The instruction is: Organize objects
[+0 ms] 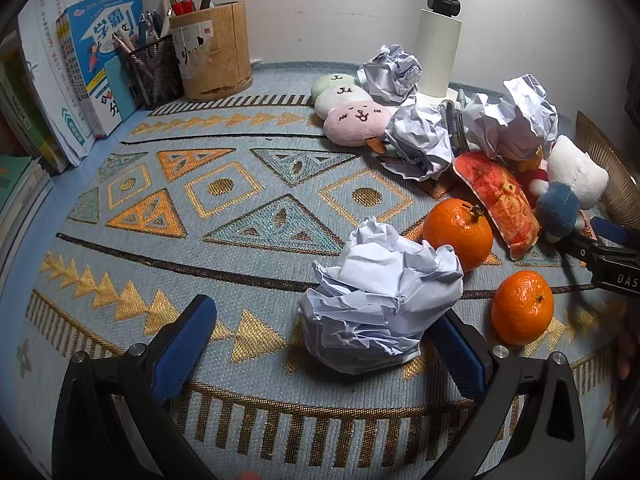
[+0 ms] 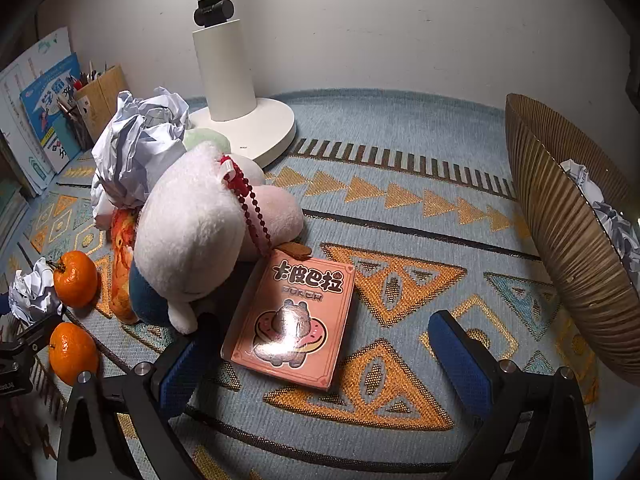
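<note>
My left gripper (image 1: pixel 320 344) is spread wide, and a crumpled paper ball (image 1: pixel 380 300) sits between the blue pads (image 1: pixel 192 340), crowding the right one and leaving a gap on the left. Just off my right pad lies a mandarin (image 1: pixel 522 307), with a second mandarin (image 1: pixel 458 233) right behind the paper. Farther ahead and right, more paper wads (image 1: pixel 420 140) and plush toys (image 1: pixel 356 122) pile up. Ahead-left is open patterned mat (image 1: pixel 224 216) up to the pen holders (image 1: pixel 212 52) and books (image 1: pixel 96 60).

My right gripper (image 2: pixel 320 360) is spread too, holding nothing; a pink poker card box (image 2: pixel 296 320) lies flat between the fingers, nearer the left one. A white plush (image 2: pixel 192 236) presses in just beyond my left finger. Right of my right finger a ribbed wooden bowl (image 2: pixel 560 240) holds crumpled paper (image 2: pixel 608 216). Straight ahead, open mat runs to the lamp base (image 2: pixel 256 124).
</note>
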The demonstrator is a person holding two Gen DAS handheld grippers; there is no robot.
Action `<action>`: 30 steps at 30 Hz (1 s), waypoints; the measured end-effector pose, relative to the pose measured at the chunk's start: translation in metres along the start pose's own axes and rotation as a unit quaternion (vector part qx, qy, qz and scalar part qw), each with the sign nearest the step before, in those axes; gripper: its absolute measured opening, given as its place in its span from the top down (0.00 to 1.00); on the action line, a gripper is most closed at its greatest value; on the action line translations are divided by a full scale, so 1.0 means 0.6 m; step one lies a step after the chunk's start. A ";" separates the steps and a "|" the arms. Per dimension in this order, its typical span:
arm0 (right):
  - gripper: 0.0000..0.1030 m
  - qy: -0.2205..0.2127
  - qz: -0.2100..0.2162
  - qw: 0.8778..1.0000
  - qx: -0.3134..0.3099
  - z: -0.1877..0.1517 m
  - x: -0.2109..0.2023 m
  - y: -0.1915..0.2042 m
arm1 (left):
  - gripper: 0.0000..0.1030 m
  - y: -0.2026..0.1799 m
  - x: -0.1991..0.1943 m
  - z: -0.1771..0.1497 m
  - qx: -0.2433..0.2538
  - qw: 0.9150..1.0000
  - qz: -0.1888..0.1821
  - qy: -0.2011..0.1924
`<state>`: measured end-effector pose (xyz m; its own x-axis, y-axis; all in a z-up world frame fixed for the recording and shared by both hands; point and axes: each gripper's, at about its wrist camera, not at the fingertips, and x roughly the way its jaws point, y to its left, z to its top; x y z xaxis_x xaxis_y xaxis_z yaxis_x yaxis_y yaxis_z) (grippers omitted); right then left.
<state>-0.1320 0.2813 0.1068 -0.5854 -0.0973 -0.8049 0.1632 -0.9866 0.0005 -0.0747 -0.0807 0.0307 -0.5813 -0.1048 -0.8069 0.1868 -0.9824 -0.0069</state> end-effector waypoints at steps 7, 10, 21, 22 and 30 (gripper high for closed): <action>0.00 0.000 0.000 1.000 0.000 0.001 0.001 -0.001 | 0.00 0.001 0.000 0.000 0.000 1.000 0.000 0.000; 0.00 0.000 0.001 1.000 -0.001 0.001 0.000 -0.001 | 0.00 0.001 0.000 0.000 0.000 1.000 0.000 0.000; 0.00 0.000 0.001 1.000 -0.001 0.003 0.001 0.000 | 0.00 0.001 0.000 0.000 0.000 1.000 0.000 0.000; 0.00 0.000 0.001 1.000 -0.001 0.003 0.001 0.000 | 0.00 0.001 0.000 0.000 0.000 1.000 0.000 0.000; 0.00 0.001 0.001 1.000 -0.002 0.004 0.001 -0.001 | 0.00 0.002 0.000 -0.001 0.000 1.000 0.000 0.000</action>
<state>-0.1344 0.2814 0.1074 -0.5841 -0.0987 -0.8057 0.1668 -0.9860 -0.0001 -0.0742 -0.0817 0.0306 -0.5817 -0.1046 -0.8066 0.1866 -0.9824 -0.0072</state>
